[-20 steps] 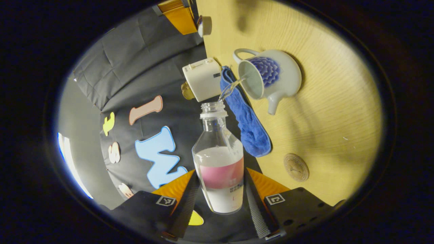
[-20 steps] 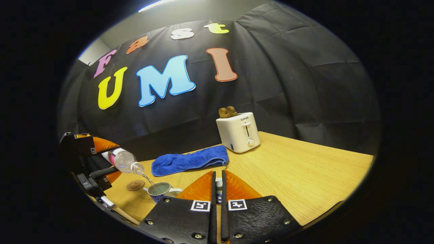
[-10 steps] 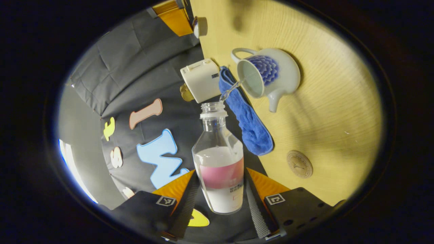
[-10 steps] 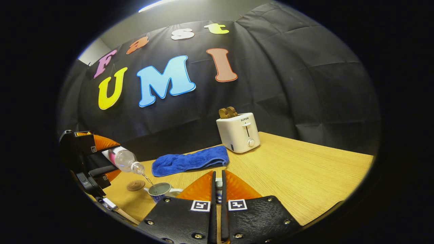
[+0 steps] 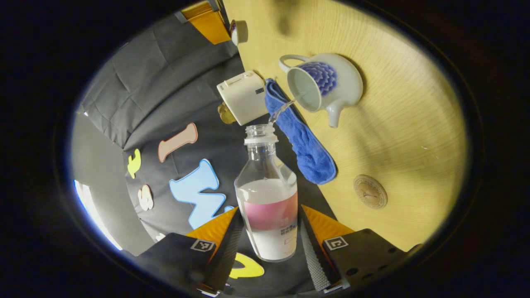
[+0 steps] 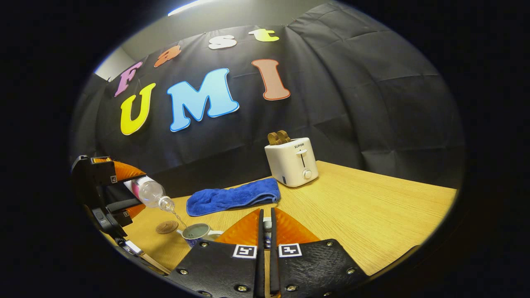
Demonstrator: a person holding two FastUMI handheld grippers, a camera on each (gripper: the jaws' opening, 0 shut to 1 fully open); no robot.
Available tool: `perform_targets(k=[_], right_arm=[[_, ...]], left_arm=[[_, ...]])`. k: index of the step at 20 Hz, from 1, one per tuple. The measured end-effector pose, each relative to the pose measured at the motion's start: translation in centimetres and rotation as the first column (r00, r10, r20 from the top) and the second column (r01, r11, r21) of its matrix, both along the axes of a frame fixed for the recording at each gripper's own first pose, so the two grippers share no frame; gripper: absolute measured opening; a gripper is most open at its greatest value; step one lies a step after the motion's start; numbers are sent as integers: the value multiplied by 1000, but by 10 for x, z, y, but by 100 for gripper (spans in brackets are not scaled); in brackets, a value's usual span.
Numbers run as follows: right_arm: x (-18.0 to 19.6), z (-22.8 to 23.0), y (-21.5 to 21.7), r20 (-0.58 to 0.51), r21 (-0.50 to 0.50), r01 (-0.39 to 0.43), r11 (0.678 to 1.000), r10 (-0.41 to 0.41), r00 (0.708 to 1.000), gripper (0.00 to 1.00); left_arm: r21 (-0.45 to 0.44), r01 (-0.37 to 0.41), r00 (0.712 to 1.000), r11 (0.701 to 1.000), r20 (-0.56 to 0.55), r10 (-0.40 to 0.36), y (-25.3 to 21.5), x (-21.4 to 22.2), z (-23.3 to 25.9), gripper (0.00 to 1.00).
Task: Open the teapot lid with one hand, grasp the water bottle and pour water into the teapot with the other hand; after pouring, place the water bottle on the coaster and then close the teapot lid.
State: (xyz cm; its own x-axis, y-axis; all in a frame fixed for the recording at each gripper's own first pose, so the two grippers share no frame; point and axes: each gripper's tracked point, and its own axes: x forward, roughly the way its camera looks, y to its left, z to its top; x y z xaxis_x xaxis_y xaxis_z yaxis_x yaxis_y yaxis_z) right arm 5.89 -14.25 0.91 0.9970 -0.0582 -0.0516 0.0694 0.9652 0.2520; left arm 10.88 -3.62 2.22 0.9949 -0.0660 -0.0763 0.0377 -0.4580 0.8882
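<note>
In the left gripper view, the left tool [image 5: 267,248] was clamped on the water bottle [image 5: 268,215], one finger against each side of its labelled lower body, and the bottle was tipped so that its open neck pointed toward the teapot [image 5: 325,85]. A thin stream of water [image 5: 285,108] ran from the mouth into the teapot's open top. The teapot stood lidless on the desk [image 5: 397,124], handle and spout to either side, with the round coaster [image 5: 370,197] lying bare on the wood, apart from the pot. A folded blue cloth [image 5: 302,140] lay beyond the bottle's neck, and behind it stood a white toaster [image 5: 244,97]. In the right gripper view, the right tool [image 6: 265,225] had its fingers drawn close together on the small teapot lid [image 6: 267,224], which showed between the tips, held above the desk to the right of the teapot.
</note>
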Motion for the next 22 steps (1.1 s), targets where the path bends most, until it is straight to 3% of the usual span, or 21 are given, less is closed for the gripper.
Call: perform_targets(k=[22], right_arm=[[0,-2,3,-9,8,-16,1000,16,1000,5]], left_arm=[[158,39,999,987,18,-42,-7,-7,0,88]])
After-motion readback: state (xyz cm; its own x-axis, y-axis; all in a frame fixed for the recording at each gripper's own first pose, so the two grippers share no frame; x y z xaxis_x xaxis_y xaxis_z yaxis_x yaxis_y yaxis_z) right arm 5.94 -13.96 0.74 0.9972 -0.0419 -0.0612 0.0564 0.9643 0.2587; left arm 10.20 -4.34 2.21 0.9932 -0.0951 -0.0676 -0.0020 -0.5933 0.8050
